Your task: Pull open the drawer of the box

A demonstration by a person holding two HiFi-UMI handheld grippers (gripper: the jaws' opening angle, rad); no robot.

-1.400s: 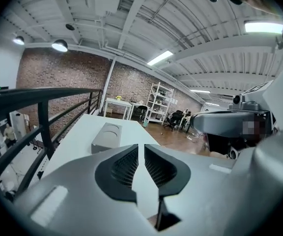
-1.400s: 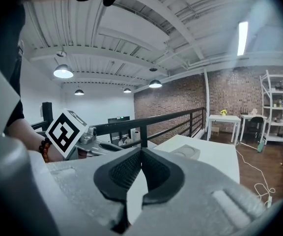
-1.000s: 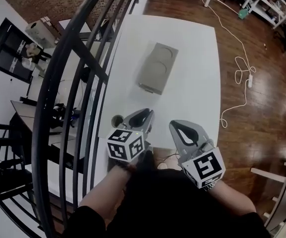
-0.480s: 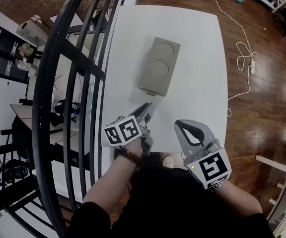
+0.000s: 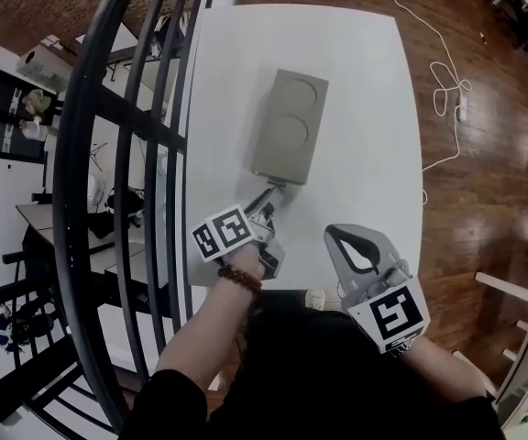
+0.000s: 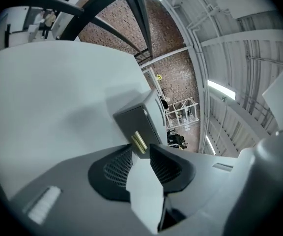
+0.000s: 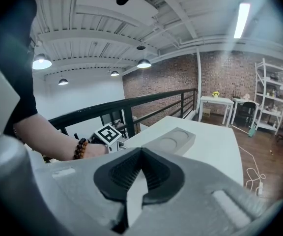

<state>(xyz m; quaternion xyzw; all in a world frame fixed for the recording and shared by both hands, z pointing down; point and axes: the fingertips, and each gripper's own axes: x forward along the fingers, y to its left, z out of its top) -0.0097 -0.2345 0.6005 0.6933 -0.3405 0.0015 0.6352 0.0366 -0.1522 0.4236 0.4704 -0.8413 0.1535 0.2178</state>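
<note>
**White counter [image 5: 365, 108], grey box [image 5: 287, 126], left jaws at the drawer handle**

White counter top runs beside a black railing [image 5: 136, 126], with a wooden floor [image 5: 484, 154] on the far side. The box lies flat near the middle of the counter, two round hollows in its top. Its drawer front [image 6: 131, 124] faces the person and looks flush with the box. The left gripper [image 5: 269, 193] reaches to that near end. Its jaws are opening, and the small brass handle [image 6: 139, 141] stands at the gap between their tips, with the pads not pressing on it. The right gripper [image 5: 331, 231] hangs back near the counter's near edge, well apart from the box, its jaws together and nothing between them. A beaded bracelet [image 5: 238, 280] circles the left wrist.
</note>
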